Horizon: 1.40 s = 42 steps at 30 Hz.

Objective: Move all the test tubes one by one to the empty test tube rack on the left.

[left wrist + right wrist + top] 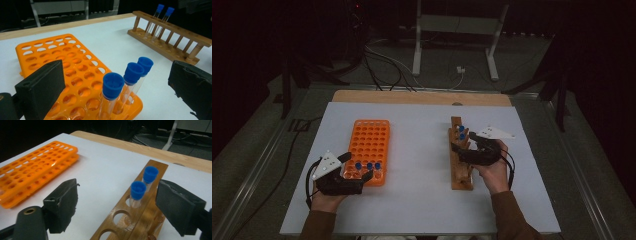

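An orange tube rack (pixel 369 140) lies left on the white sheet, with three blue-capped tubes (pixel 368 165) in its near row. My left gripper (pixel 359 169) stands open at that near end. In the left gripper view its jaws (pixel 116 75) are spread wide on either side of the three tubes (pixel 113 85) without touching them. A wooden rack (pixel 460 167) lies to the right and holds two blue-capped tubes (pixel 461 131) at its far end. My right gripper (pixel 462 143) is open over it. In the right gripper view the nearer tube (pixel 138 190) stands between the jaws (pixel 117 186), close to the right pad, untouched.
The white sheet (pixel 422 200) covers a table whose wooden edge (pixel 422 96) shows at the far side. Beyond it a white metal stand (pixel 417 50) and cables (pixel 387 65) lie on the dark floor. Most holes of the orange rack (pixel 50 50) are vacant.
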Tool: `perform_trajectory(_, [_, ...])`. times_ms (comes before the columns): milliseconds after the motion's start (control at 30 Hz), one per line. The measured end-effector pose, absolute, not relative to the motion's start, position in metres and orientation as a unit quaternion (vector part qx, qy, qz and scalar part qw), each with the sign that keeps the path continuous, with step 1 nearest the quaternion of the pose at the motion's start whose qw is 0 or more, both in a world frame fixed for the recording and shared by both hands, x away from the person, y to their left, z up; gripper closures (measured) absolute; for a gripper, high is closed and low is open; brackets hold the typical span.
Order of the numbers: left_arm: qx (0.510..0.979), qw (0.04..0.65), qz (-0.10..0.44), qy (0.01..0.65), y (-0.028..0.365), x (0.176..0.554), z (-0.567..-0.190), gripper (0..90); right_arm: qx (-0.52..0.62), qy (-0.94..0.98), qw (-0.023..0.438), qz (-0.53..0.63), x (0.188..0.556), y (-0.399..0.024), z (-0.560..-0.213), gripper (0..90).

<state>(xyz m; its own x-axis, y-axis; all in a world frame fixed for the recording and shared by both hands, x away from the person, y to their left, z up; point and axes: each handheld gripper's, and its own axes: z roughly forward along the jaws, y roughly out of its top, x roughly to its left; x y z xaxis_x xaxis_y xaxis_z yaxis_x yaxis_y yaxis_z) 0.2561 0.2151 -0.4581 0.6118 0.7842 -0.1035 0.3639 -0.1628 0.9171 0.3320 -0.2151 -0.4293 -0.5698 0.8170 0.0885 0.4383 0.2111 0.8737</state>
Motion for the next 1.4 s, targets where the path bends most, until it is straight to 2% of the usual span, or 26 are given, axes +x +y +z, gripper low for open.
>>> perform_trajectory(133, [0.737,0.515,0.202,0.388,0.215,0.256,-0.457,1.5,0.428,0.752,0.201,0.46,0.339,-0.215,-0.436,23.4])
perform_trajectory(400, [0.733,0.514,0.208,0.393,0.215,0.256,-0.457,1.5,0.436,0.753,0.207,0.447,0.346,-0.213,-0.446,48.4])
perform_trajectory(633, [0.733,0.514,0.208,0.395,0.216,0.256,-0.458,1.5,0.442,0.753,0.218,0.435,0.349,-0.21,-0.45,64.3])
perform_trajectory(1033, [0.736,0.51,0.206,0.395,0.214,0.256,-0.458,1.5,0.45,0.756,0.222,0.421,0.352,-0.21,-0.457,76.2])
perform_trajectory(1400, [0.736,0.51,0.206,0.394,0.214,0.256,-0.458,1.5,0.444,0.753,0.23,0.428,0.349,-0.212,-0.449,77.0])
